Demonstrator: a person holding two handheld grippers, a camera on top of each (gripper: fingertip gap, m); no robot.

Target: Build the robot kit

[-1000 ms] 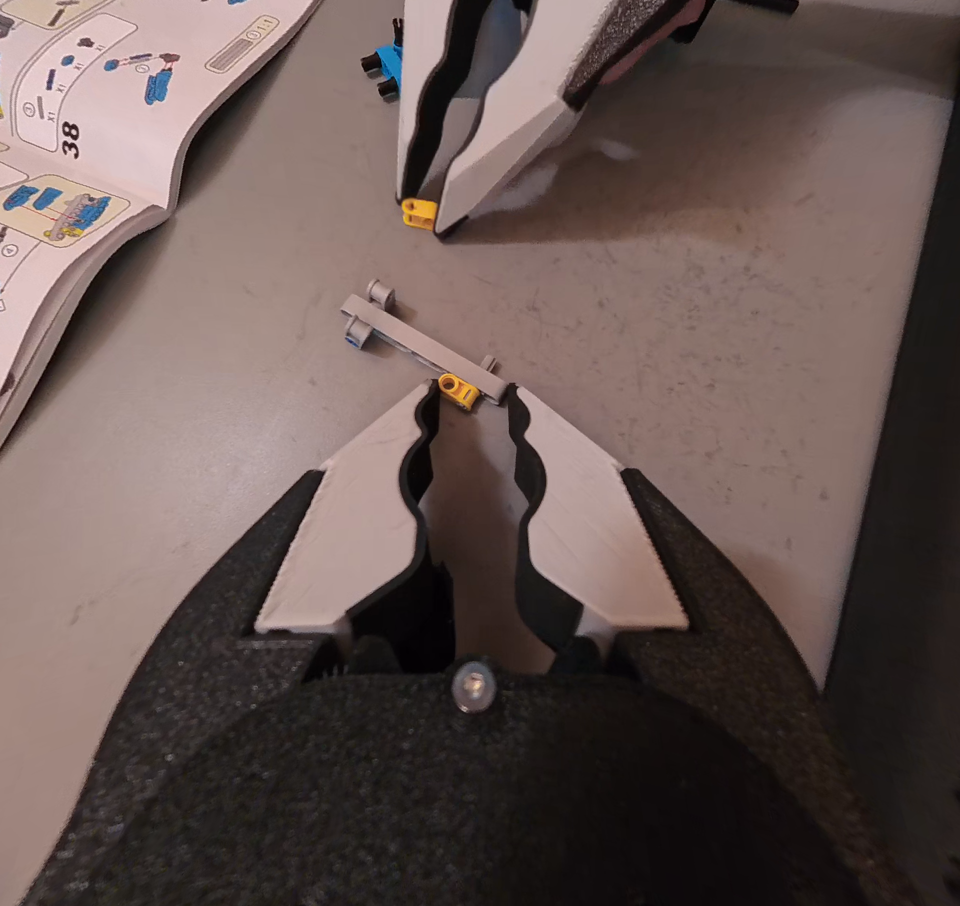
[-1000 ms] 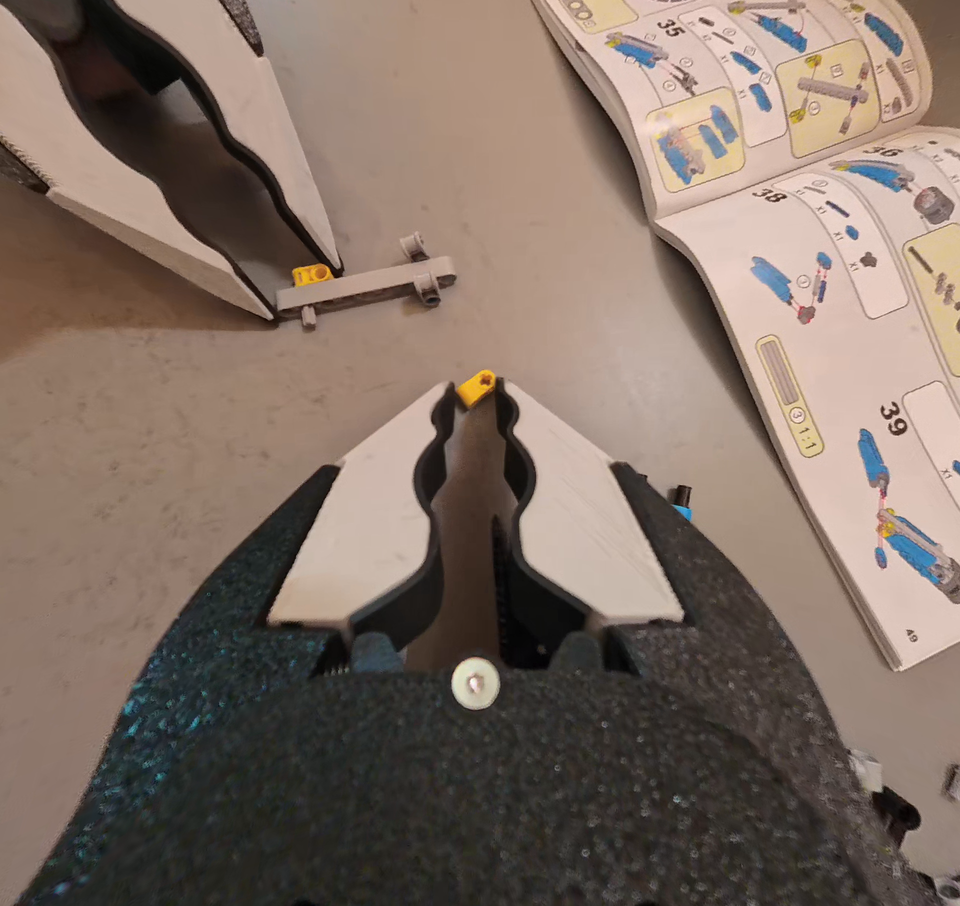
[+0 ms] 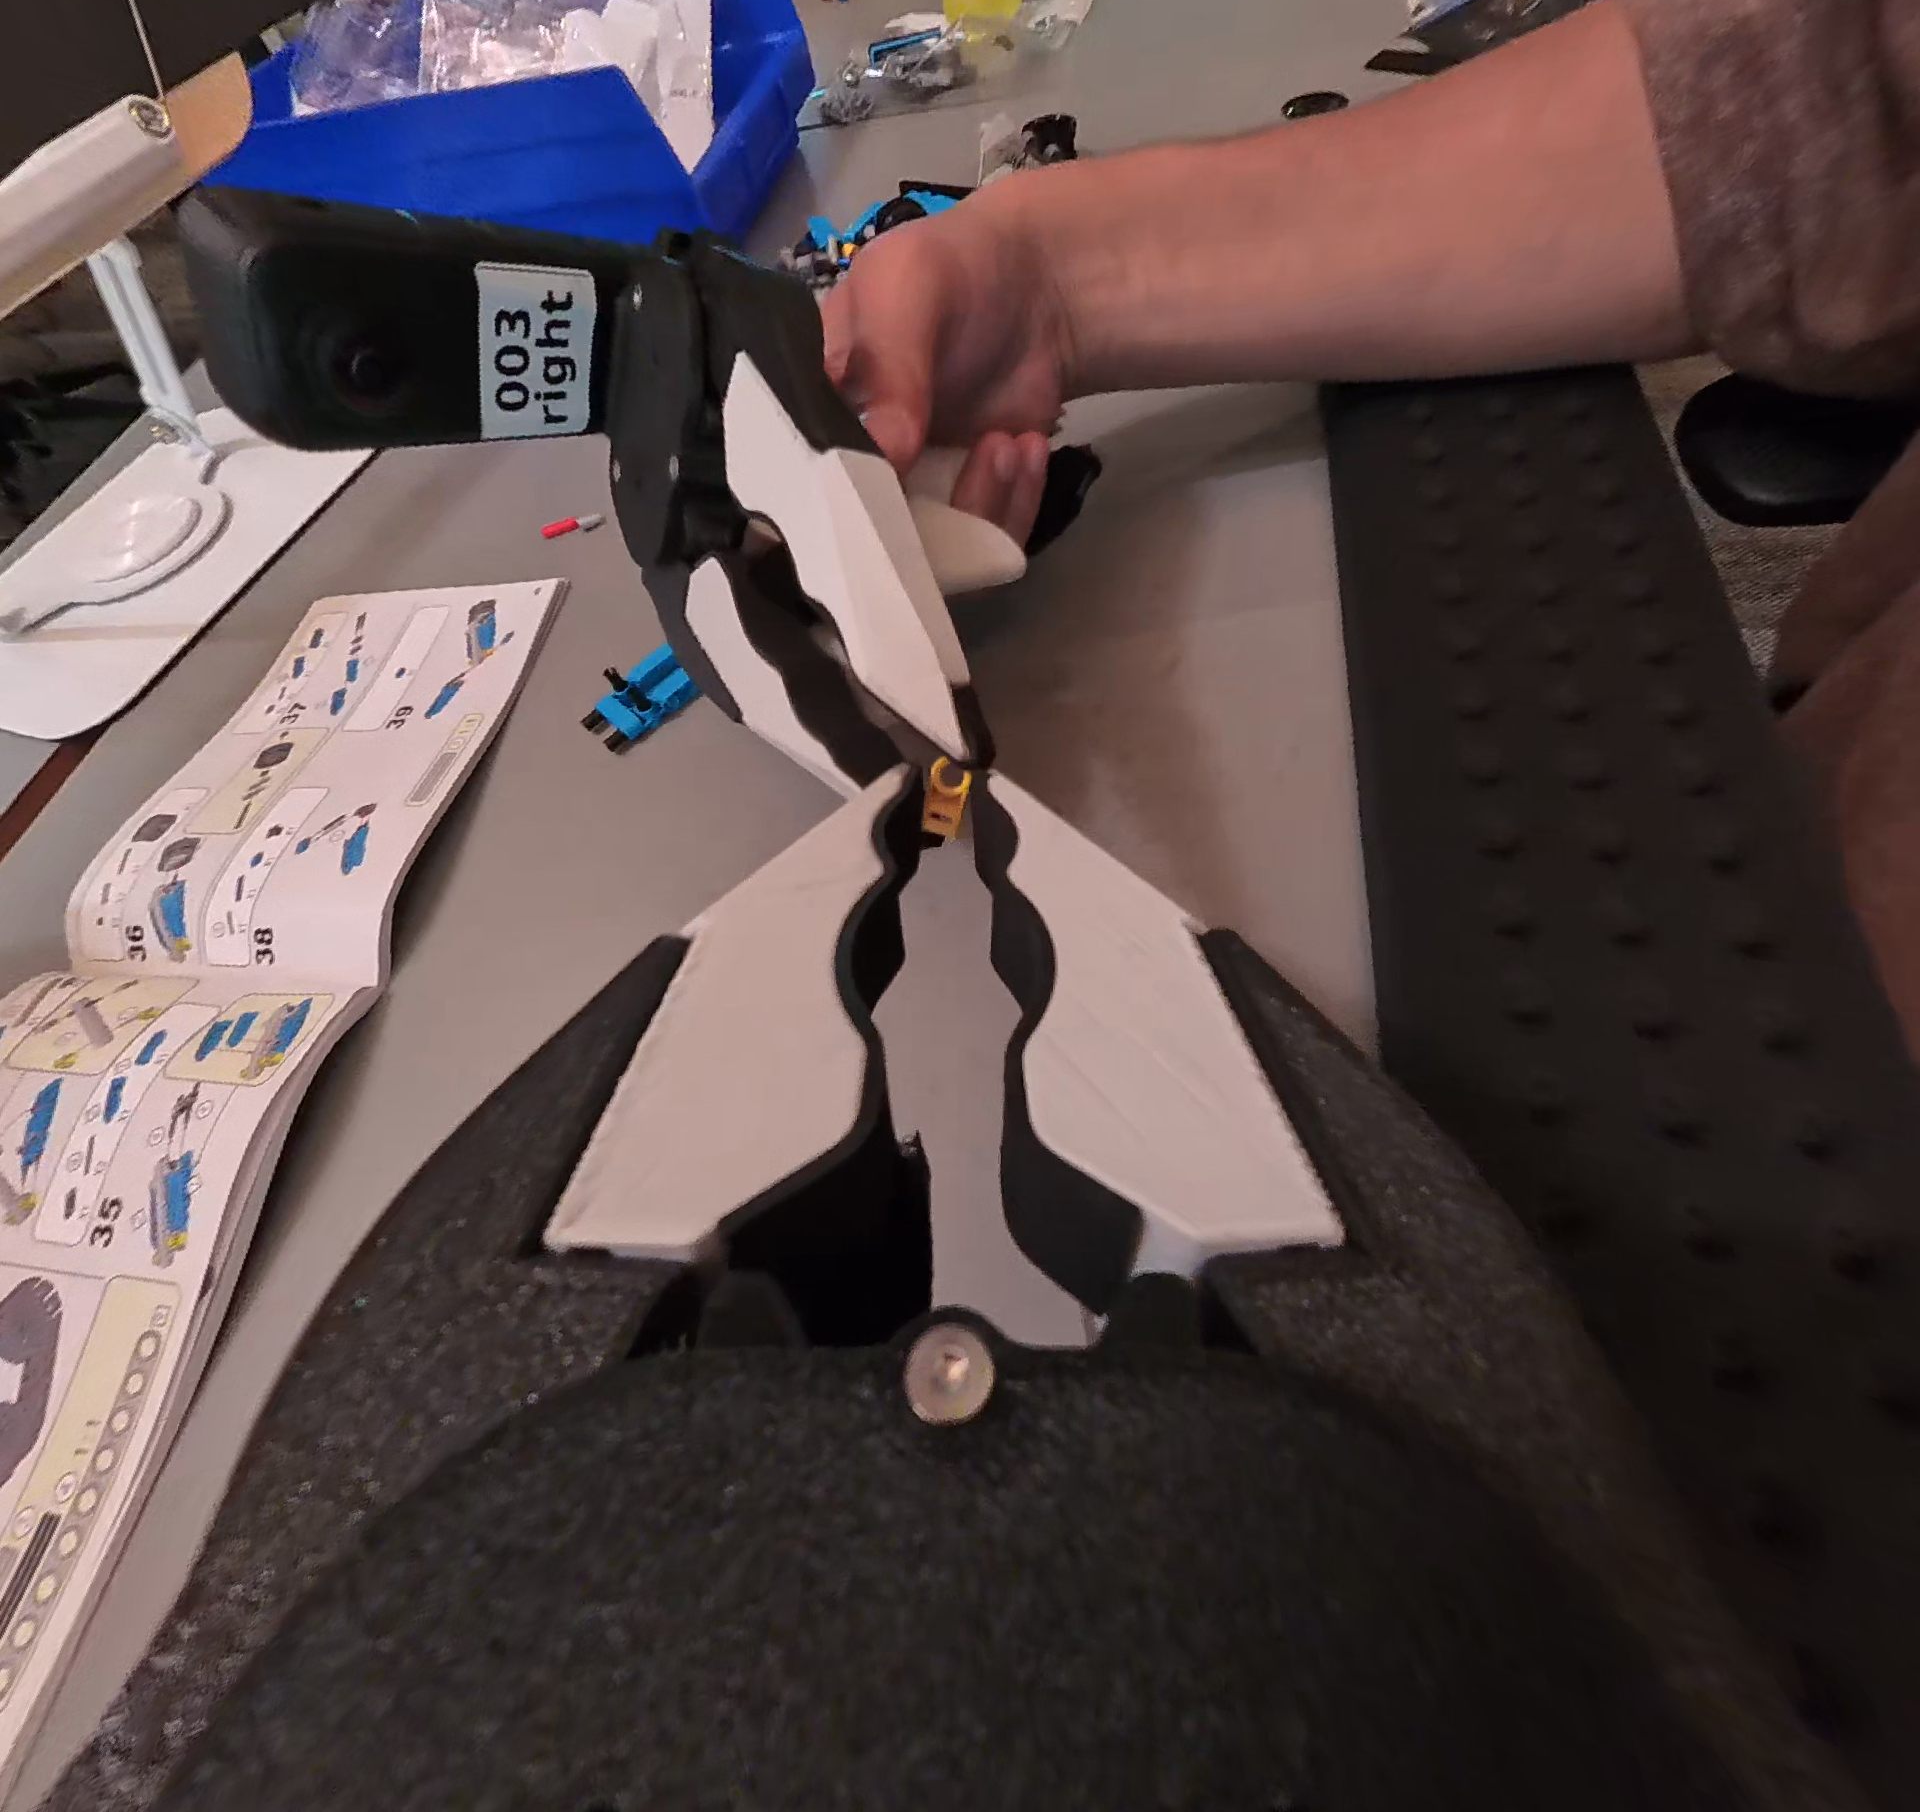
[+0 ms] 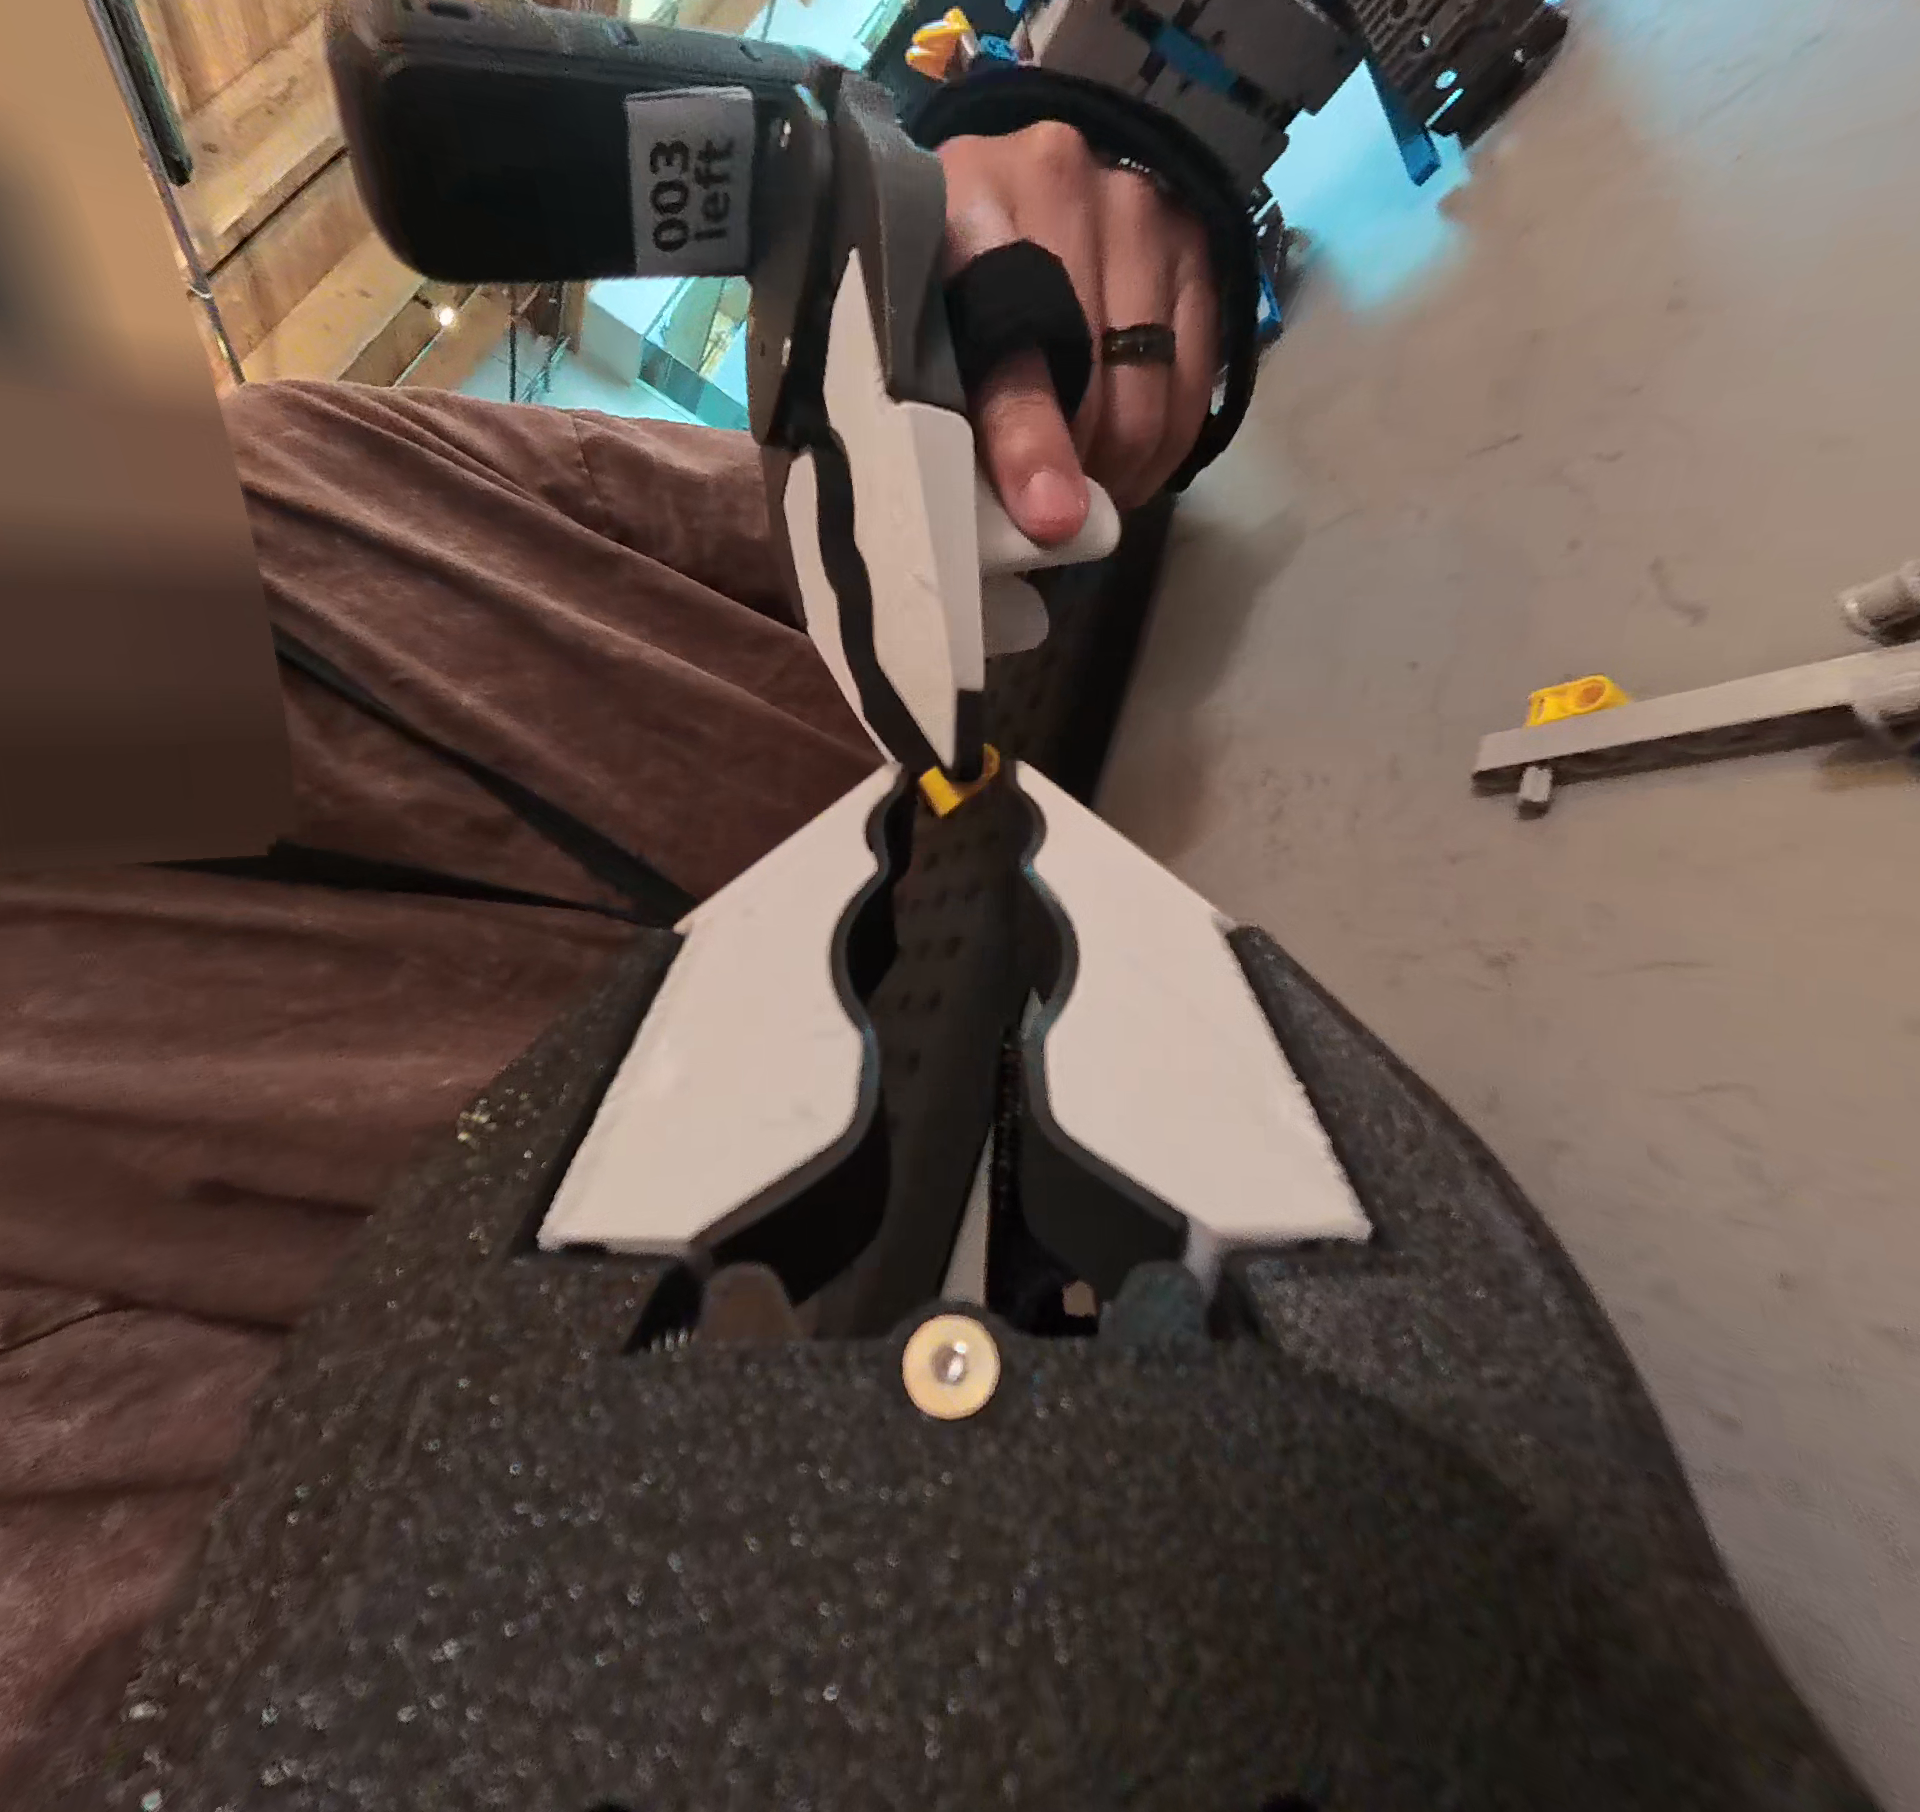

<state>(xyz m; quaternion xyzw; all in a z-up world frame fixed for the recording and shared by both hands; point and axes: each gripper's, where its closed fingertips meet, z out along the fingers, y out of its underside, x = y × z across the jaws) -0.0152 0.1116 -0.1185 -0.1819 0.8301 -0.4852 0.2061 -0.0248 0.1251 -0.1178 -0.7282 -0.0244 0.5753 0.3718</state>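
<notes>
Both grippers meet tip to tip above the table (image 3: 582,858): left gripper (image 3: 943,806) and right gripper (image 4: 951,783) each clenched on the small yellow connector (image 3: 945,798), apparently mid-handoff or re-grip. Grey beam (image 4: 1683,723) (another yellow connector on it) lies right of the tips; instruction booklet (image 3: 239,931) open on the other side.

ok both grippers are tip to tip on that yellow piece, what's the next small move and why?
Probably open one gripper a little. The left gripper and right gripper meet tip to tip above the table, both closed on the same small yellow piece. While both pinch it, neither can carry it away. Which one should let go isn't clear from these views.
</notes>
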